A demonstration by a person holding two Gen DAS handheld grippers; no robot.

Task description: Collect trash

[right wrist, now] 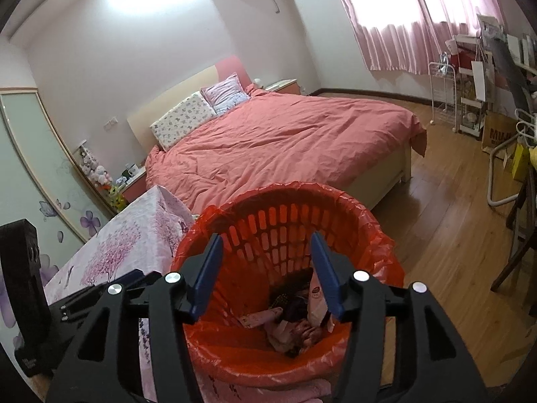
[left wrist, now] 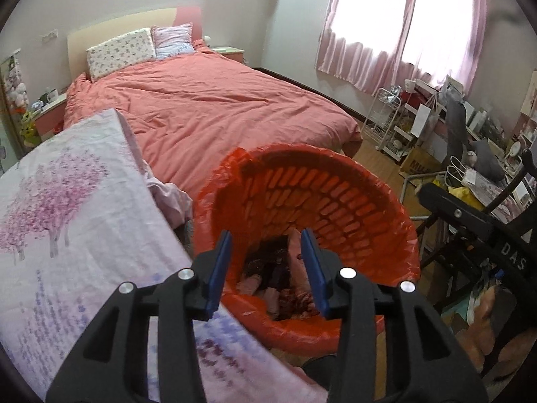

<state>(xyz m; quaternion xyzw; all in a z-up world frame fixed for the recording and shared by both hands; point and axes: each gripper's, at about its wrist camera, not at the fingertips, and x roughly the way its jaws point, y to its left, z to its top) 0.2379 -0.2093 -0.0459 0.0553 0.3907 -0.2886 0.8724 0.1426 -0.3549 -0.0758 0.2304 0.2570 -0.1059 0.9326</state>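
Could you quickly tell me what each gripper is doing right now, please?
Left gripper: open, holding nothing, above the red trash basket.
Right gripper: open, holding nothing, above the same basket.

I count one orange basket (right wrist: 335, 221), lined with one red bag (right wrist: 389, 258), and inside it several crumpled wrappers (right wrist: 302, 322), too jumbled for an exact number. There is one bed (right wrist: 285, 141) with two pillows (right wrist: 183, 119), one floral-clothed worktop (left wrist: 67, 201), one white wire rack (right wrist: 443, 94) and one window with pink curtains (right wrist: 402, 16). Of my own I see two grippers, the left (left wrist: 266, 270) and the right (right wrist: 266, 273), each with two blue fingers (left wrist: 220, 268).
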